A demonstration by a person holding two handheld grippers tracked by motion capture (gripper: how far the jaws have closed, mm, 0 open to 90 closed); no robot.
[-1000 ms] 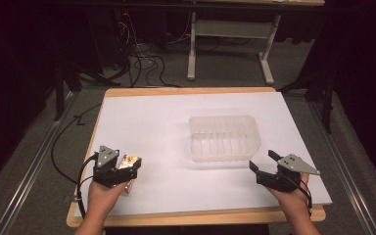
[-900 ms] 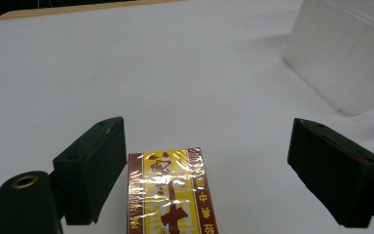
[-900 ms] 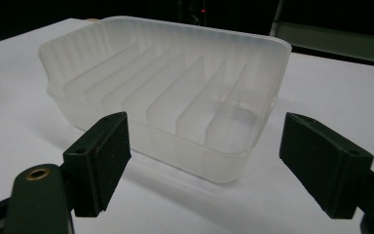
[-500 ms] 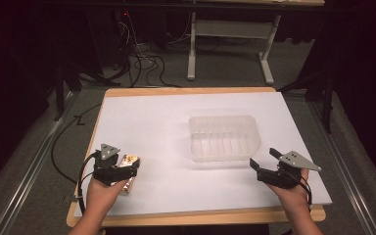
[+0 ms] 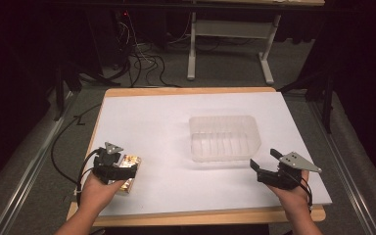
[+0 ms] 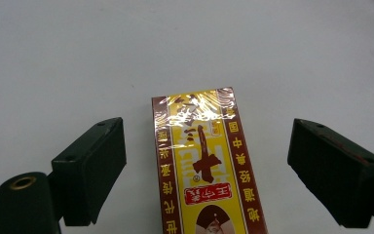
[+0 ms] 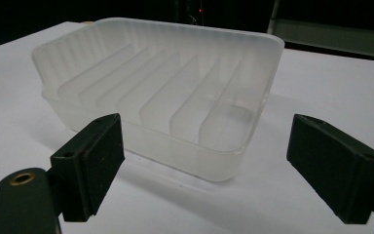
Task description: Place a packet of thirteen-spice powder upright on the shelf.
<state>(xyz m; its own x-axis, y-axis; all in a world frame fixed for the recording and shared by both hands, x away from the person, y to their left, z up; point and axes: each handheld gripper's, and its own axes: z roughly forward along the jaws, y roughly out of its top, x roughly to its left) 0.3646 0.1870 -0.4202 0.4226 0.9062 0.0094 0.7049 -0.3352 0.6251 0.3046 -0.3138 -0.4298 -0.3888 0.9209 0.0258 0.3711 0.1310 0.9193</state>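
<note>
A yellow and maroon box [image 5: 130, 162] wrapped in clear film lies flat on the white sheet near the table's left front corner. In the left gripper view the box [image 6: 202, 165] lies between the jaws of my left gripper [image 6: 207, 129], which stand wide open and clear of both its long sides. From above, the left gripper [image 5: 127, 169] points right over the box. My right gripper [image 5: 264, 159] hovers at the right front. Its jaws have just been opening and nothing is between them. They face the clear ribbed container [image 7: 190, 146], with the right gripper [image 7: 207, 124] a little short of it.
The empty container [image 5: 225, 118] stands right of centre on the white sheet [image 5: 147, 122], which covers a wooden table top. Black cables trail off the left edge. Dark floor, more cables and a white table frame lie beyond the far edge.
The left hand has shifted slightly, and more of the box now shows ahead of its jaws. The right hand has stayed in place.
</note>
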